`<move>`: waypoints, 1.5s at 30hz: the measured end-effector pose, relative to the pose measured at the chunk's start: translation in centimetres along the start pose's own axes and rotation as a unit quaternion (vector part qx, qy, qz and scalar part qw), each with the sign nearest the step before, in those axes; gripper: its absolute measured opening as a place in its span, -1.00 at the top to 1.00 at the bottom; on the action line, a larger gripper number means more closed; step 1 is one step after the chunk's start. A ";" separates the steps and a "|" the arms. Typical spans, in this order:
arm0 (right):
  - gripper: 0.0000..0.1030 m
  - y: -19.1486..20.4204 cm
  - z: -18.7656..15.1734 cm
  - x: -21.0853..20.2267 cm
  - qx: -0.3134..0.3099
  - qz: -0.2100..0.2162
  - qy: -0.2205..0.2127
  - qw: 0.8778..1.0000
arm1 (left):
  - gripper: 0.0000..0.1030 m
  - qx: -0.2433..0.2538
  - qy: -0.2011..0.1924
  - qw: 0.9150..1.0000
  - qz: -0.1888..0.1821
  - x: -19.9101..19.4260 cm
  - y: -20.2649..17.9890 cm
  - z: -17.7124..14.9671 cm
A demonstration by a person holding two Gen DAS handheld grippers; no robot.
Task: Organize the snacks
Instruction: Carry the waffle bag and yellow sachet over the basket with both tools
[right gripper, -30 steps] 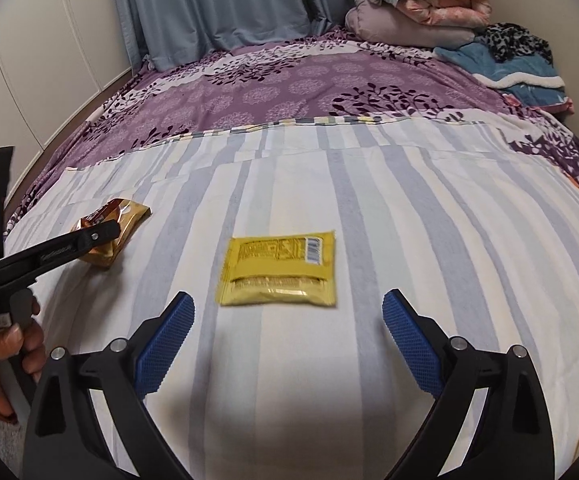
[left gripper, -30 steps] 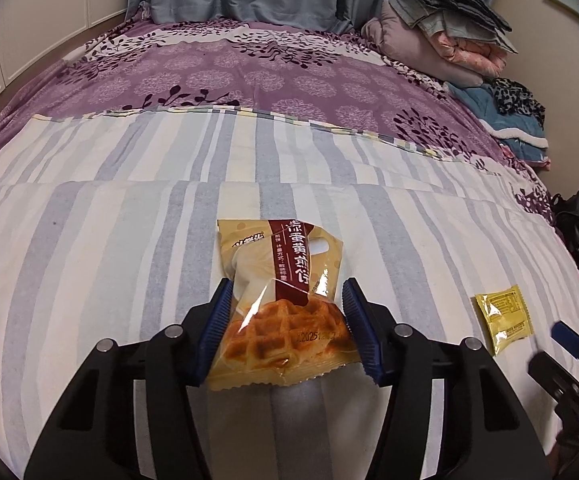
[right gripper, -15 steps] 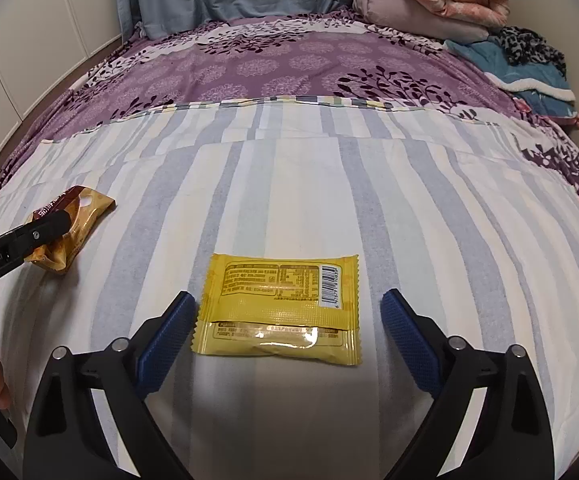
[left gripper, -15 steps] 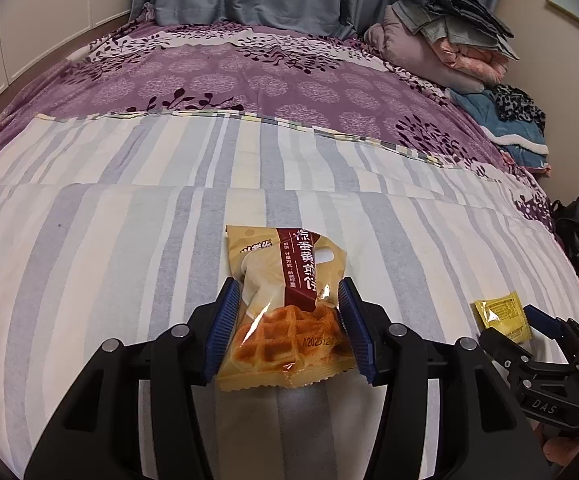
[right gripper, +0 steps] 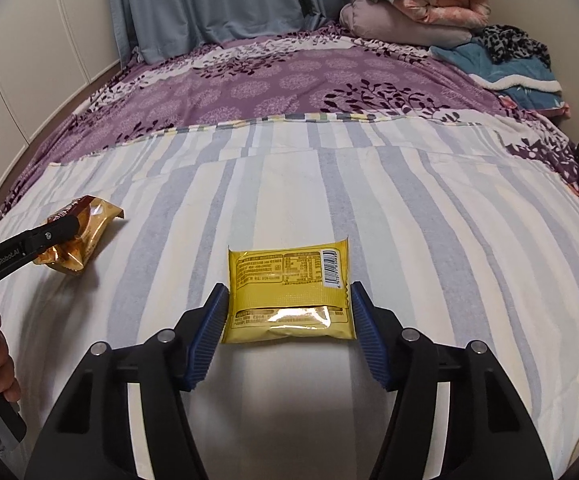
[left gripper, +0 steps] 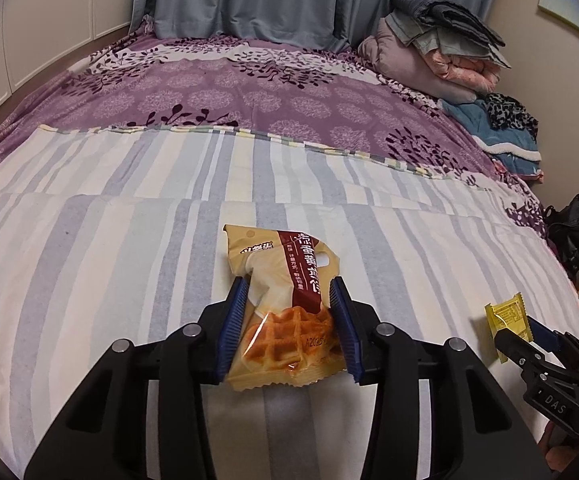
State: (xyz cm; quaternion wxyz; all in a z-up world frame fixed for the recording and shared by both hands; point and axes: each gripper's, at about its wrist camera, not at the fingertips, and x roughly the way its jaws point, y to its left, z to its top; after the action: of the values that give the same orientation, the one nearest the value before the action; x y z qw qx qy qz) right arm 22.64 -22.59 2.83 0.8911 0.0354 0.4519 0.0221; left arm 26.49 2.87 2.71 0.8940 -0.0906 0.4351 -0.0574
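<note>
Your left gripper [left gripper: 287,328] is pinched tight on the crinkly waffle packet [left gripper: 283,314], centre frame, on the striped bed sheet [left gripper: 89,264]. Your right gripper [right gripper: 287,334] has just been closing; its ribbed blue fingers [right gripper: 205,336] sit at the edges of the flat yellow foil sachet [right gripper: 289,292]; contact unclear.

Yellow packet [right gripper: 289,292] on grey-and-cream striped sheet [right gripper: 429,240].

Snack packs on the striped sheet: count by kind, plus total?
Waffle pack: 1, squeezed in the left gripper
Yellow sachet: 1, between the pads of the right gripper, whose jaws have just been closing
Total: 2
</note>
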 end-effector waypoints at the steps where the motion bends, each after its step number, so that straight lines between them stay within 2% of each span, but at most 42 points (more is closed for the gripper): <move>1: -0.19 -0.1 0.0 -0.6 0.003 0.002 -0.005 1.000 | 0.17 0.001 -0.003 1.000 -0.001 -0.4 -0.1 0.0; 12: -0.19 -1.5 -1.3 -7.6 0.022 0.016 -0.050 0.998 | 0.18 0.014 -0.028 0.999 -0.016 -6.4 -2.4 -1.0; 21: -0.19 -4.5 -4.3 -14.6 0.049 0.011 -0.087 0.995 | 0.18 0.043 -0.046 0.997 -0.036 -11.9 -6.2 -2.8; 31: -0.19 -9.1 -7.8 -21.6 0.082 -0.012 -0.127 0.988 | 0.18 0.094 -0.063 0.991 -0.066 -17.0 -12.1 -5.2; 45: -0.20 -16.8 -13.9 -27.6 0.151 -0.068 -0.158 0.973 | 0.18 0.163 -0.069 0.978 -0.111 -20.8 -19.9 -8.7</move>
State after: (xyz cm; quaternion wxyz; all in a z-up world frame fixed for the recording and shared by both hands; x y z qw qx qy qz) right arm -4.73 -40.71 15.48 0.9350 0.1417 0.3047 -0.1132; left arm 6.33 -13.73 17.64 0.9124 0.0043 0.3449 -0.2203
